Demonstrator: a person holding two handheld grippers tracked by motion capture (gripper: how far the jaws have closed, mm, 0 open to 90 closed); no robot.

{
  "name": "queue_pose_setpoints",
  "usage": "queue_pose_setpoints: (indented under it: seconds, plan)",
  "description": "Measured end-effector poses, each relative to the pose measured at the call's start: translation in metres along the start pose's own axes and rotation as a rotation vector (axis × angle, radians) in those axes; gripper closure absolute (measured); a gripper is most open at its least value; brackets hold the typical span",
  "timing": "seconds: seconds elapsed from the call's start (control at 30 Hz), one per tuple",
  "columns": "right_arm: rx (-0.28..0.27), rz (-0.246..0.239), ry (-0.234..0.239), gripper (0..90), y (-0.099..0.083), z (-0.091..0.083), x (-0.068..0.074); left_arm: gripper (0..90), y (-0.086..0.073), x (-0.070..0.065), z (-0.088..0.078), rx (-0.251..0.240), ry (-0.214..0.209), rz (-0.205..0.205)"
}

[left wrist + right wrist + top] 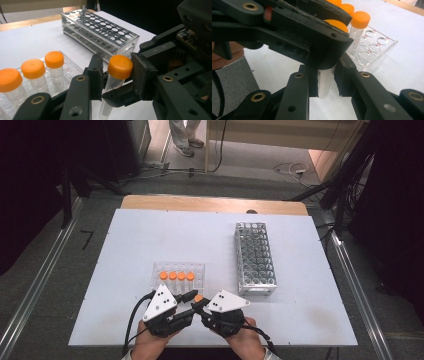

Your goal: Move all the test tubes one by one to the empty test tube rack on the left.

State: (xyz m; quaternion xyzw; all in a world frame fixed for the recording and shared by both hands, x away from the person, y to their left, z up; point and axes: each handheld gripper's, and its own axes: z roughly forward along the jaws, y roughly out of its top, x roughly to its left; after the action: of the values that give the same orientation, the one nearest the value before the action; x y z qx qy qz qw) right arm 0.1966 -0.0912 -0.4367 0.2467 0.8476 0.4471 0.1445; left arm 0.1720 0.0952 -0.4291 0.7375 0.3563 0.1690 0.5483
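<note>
Claw states first: our right claw [325,82] clamps the clear body of the tube [325,81], which stands upright, long axis vertical. Our left claw [117,72] pinches its orange cap [120,67]. Both meet near the table's [125,250] front edge. Just beyond sits the clear rack [197,270] with four capped tubes [177,276]; farther right lies the metal rack [255,257].

White table [130,245]: clear rack [196,268] (four orange-capped tubes [177,276] inside), metal rack [255,257] to its right.
</note>
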Motion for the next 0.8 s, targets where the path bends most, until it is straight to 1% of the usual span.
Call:
queue_pose_setpoints:
  seconds: [0.1, 0.33, 0.5, 0.57, 0.63, 0.67, 0.73, 0.8]
  plan:
    - [0.003, 0.0, 0.001, 71.9, 0.0, 0.001, 0.0, 67.9, 0.0, 0.0, 0.0, 0.001, -0.002, -0.001]
    - [0.002, 0.003, 0.003, 71.8, 0.0, 0.002, 0.0, 69.7, 0.0, 0.0, 0.0, 0.004, 0.006, 0.005]
    - [0.0, 0.011, 0.01, 70.5, -0.001, 0.002, -0.001, 70.0, 0.0, 0.001, -0.001, 0.002, 0.005, 0.002]
    - [0.002, 0.018, 0.014, 61.3, 0.0, 0.002, -0.003, 70.0, 0.001, 0.002, -0.002, -0.001, 0.009, -0.001]
    - [0.013, 0.028, 0.03, 52.9, -0.001, 0.002, -0.005, 70.0, 0.002, 0.003, -0.004, -0.01, 0.008, -0.007]
    - [0.007, 0.031, 0.037, 48.1, -0.001, 0.002, -0.007, 70.0, 0.003, 0.004, -0.006, -0.015, 0.008, -0.011]
    - [0.013, 0.042, 0.055, 36.3, -0.001, 0.001, -0.009, 70.0, 0.005, 0.005, -0.009, -0.025, 0.007, -0.014]
    - [0.017, 0.046, 0.056, 30.4, -0.002, -0.001, -0.01, 70.0, 0.007, 0.007, -0.012, -0.03, 0.005, -0.017]
